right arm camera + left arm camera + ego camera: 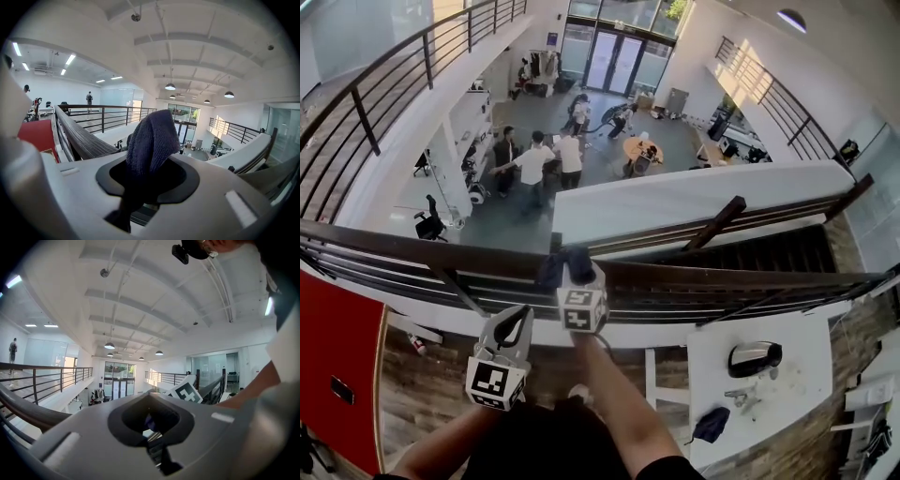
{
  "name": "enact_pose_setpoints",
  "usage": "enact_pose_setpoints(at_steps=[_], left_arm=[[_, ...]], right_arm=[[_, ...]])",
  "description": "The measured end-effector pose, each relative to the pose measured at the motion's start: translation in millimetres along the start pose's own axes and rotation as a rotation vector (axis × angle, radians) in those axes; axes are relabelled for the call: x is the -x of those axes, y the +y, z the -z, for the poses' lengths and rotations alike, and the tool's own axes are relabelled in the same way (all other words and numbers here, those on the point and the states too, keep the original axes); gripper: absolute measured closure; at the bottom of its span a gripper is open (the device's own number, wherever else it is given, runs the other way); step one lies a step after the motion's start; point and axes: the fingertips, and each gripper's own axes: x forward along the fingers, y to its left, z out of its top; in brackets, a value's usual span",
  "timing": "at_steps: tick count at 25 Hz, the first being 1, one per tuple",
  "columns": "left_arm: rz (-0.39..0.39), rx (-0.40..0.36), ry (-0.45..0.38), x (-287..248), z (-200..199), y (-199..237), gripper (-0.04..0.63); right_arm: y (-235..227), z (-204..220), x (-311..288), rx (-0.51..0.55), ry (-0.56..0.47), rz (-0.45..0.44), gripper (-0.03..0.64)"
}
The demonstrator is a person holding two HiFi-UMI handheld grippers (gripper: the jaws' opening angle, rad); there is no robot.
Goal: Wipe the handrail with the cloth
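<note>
The right gripper (578, 281) is clamped on a dark blue cloth (555, 267). In the right gripper view the cloth (151, 140) fills the gap between the jaws and bulges out past them. In the head view that wad sits on top of the dark handrail (722, 278), which runs from left to right across the scene, and the cloth appears to touch the rail at about the middle of the visible stretch.

The left gripper (517, 317) hangs to the near left of the right one, short of the rail and apart from it. Its jaws are together with nothing held, as the left gripper view (150, 420) confirms.

The wiping stroke looks to be in hand, with the cloth on the rail and much of the rail still to be covered on both sides. The next move calls for sliding the right gripper along the rail while keeping the cloth pressed down on its top. The grip must stay firm so the wad does not drag loose and drop to the hall far below.
</note>
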Motion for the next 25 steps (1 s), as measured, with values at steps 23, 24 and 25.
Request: enact_pose_setpoints(at_steps=[23,24,25], left_arm=[[0.046,-0.019,0.011,-40.8,5.0,-62.0,0.597],[0.047,-0.017,0.012,-42.1,5.9,-65.4,0.597],[0.049,-0.016,0.013,-43.6,6.1,-69.0,0.597]], right_arm=[[-76.3,8.8,19.2,-0.006,-0.029,0.012,0.485],[-80.4,9.8,20.7,-0.006,-0.028,0.012,0.485],[-84.7,10.7,22.2,-0.006,-0.026,0.013,0.485]])
